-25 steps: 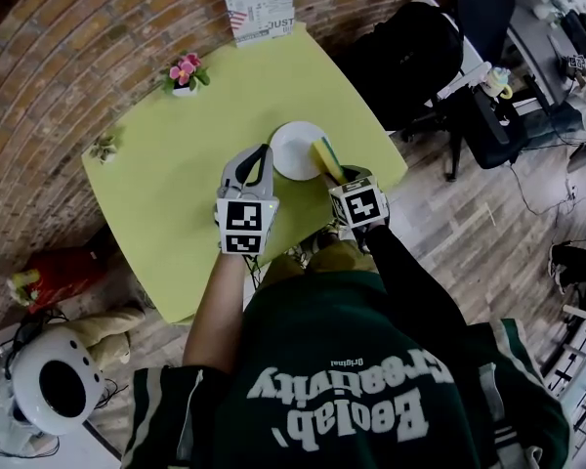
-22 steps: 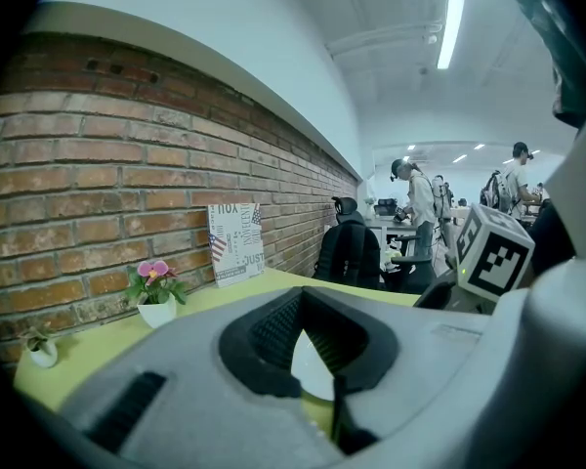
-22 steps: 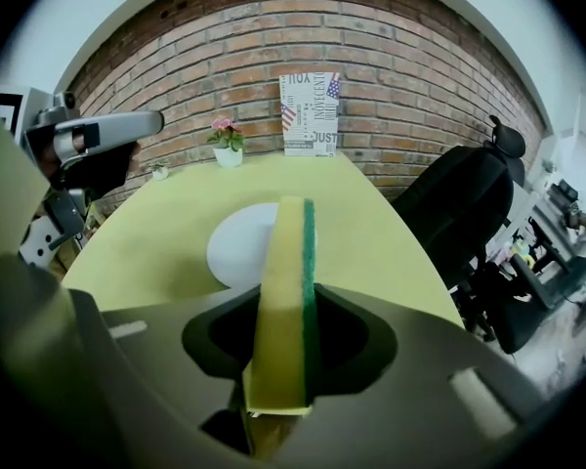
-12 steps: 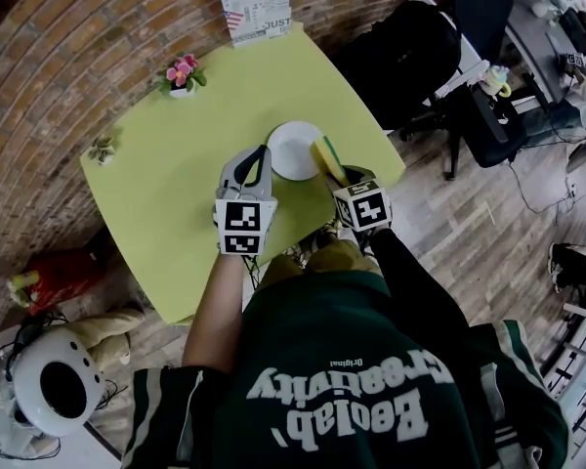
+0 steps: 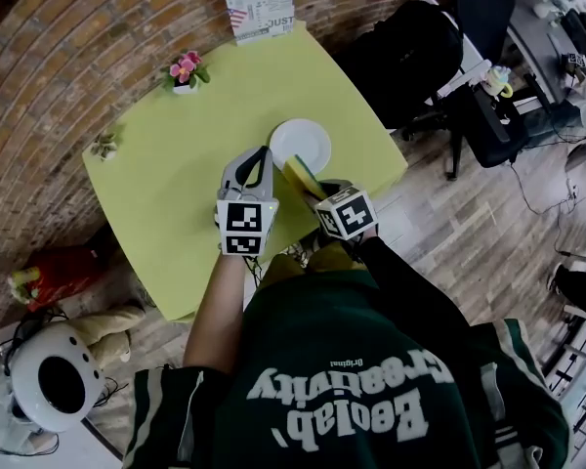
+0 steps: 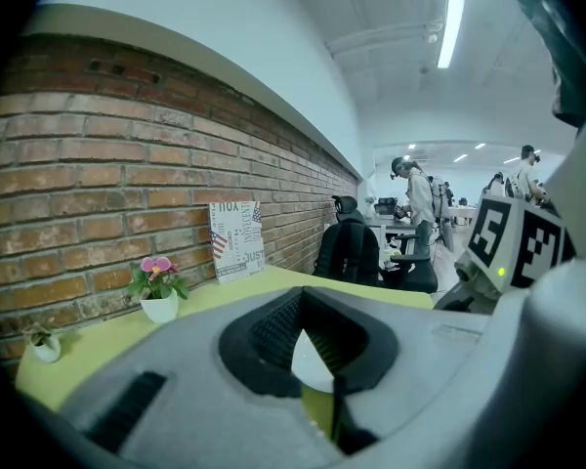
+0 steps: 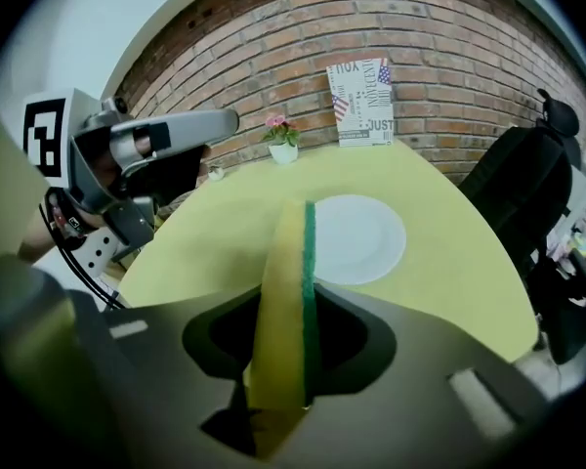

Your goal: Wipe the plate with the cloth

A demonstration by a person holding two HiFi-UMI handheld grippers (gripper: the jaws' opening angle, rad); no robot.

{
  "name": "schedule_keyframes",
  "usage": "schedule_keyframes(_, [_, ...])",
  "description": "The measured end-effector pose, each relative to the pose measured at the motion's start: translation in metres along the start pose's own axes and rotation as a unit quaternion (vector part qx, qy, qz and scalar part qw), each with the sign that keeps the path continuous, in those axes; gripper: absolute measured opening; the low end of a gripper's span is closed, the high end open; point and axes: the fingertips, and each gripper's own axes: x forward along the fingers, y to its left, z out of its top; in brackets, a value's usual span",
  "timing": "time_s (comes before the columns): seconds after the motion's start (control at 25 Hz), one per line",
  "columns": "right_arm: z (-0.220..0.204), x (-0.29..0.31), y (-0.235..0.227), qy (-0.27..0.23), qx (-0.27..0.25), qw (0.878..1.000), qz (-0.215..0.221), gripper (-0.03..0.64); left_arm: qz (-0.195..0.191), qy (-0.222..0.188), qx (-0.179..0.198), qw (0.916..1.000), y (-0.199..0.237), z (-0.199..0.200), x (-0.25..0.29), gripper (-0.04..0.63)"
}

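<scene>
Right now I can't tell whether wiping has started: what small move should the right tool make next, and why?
Probably ease the right tool forward and down to lay the sponge on the plate. The sponge stands on edge in its grip, about at the plate's near rim, with most of the plate uncovered.

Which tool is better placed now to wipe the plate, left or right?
Right. The right tool is shut on the sponge, with the plate just ahead of it. The left tool holds nothing.
</scene>
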Motion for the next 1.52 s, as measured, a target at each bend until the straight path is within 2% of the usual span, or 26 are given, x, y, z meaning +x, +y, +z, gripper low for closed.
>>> schedule_keyframes(0.4, [-0.008,0.001,-0.008,0.006,0.016,1.0,-0.011,0.138,0.001,0.002,-0.001,1.0,0.001,-0.004,-0.004,0.006])
schedule_keyframes(0.92, [-0.018,-0.026,-0.059,-0.004,0.065,0.995,-0.072,0.138,-0.013,-0.004,0.002,0.9999,-0.008,0.004,0.009,0.006])
schedule_keyframes(1.08, [-0.02,-0.028,-0.066,-0.004,0.077,0.994,-0.076,0.138,-0.01,-0.002,-0.001,1.0,-0.005,0.004,0.012,0.006])
schedule_keyframes(1.28, [-0.013,-0.028,-0.063,-0.007,0.071,0.995,-0.072,0.138,-0.013,0.0,-0.001,0.9999,-0.004,0.004,0.016,0.006])
schedule_keyframes(1.52, [0.015,-0.02,-0.057,-0.025,0.051,0.996,-0.064,0.138,0.001,0.001,-0.009,1.0,0.006,0.003,0.017,0.006])
